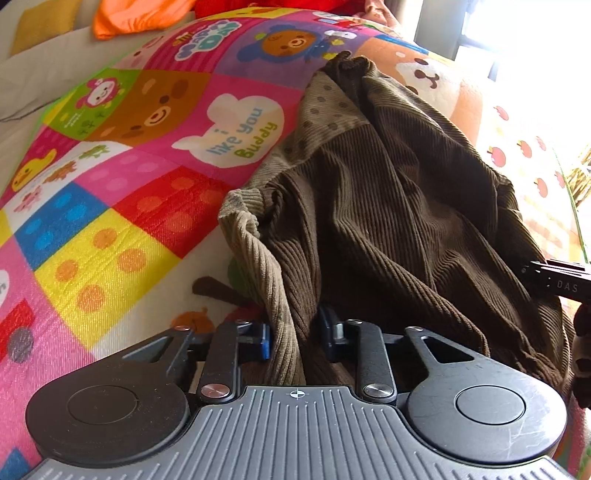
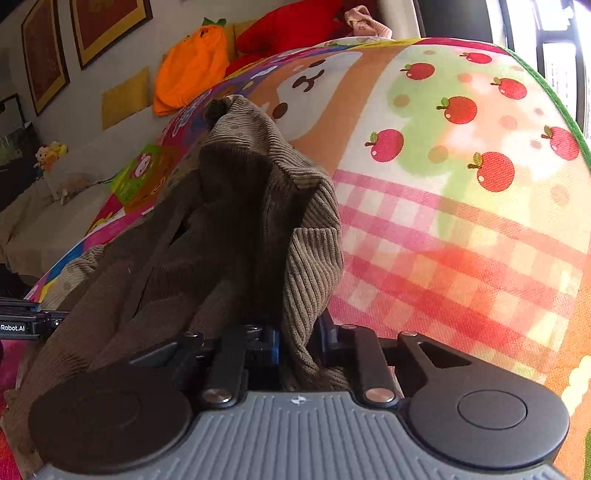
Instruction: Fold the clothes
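A brown corduroy garment with a dotted lining lies bunched on a colourful cartoon play mat. My left gripper is shut on the garment's near left edge, with cloth pinched between its blue pads. In the right wrist view the same corduroy garment rises in a fold, and my right gripper is shut on its ribbed right edge. The other gripper's black body shows at each view's side edge.
The play mat has an apple and check pattern on the right side. An orange cushion and a red one lie past its far edge. Framed pictures hang on the wall, and a beige bed surface lies left.
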`<state>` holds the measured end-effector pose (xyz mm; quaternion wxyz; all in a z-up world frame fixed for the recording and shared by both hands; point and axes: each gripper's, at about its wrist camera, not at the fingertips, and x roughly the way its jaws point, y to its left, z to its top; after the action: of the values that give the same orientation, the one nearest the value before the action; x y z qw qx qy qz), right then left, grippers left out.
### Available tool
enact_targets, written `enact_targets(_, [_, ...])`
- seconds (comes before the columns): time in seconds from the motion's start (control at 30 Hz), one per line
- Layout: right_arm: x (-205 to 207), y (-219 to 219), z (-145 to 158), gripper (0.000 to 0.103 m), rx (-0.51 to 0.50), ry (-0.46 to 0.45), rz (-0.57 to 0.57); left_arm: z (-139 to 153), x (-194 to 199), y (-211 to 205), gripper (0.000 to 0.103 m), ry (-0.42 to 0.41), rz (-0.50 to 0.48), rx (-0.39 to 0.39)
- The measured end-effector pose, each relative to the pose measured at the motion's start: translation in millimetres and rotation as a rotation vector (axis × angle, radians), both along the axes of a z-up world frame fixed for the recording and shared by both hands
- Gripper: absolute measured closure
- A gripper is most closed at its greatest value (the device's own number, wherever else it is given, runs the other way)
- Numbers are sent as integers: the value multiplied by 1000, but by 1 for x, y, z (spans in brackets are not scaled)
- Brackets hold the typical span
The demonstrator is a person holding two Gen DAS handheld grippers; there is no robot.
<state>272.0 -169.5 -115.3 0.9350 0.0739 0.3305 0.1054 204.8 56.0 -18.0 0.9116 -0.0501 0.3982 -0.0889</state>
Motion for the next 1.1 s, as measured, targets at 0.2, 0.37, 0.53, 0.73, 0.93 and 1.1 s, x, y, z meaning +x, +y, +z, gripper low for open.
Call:
enact_targets(0.2, [-53,6,4,87,17,19,66,4,-56,-4,82,20,-42,22])
enact_targets(0.37, [-101,1,7,87,14,25,105,7,-105,-9,79,48,-102,14])
enact_targets(0.53, [-131,-5,19,83,-48,-9,74,33,-139,-6,57,-25,-138,25])
enact_targets(0.73, [-172,-1,49,46,-62,-105,146,54,-178,-39,12,-101,-318,-18])
enact_targets(0.93, [-209,38,59,22,-59,-132,407,7,-183,-85,25,-33,-380,143])
enact_targets(1.1, [-222,86,29,22,-265,-117,534,-1,-166,-69,86,-37,-340,190])
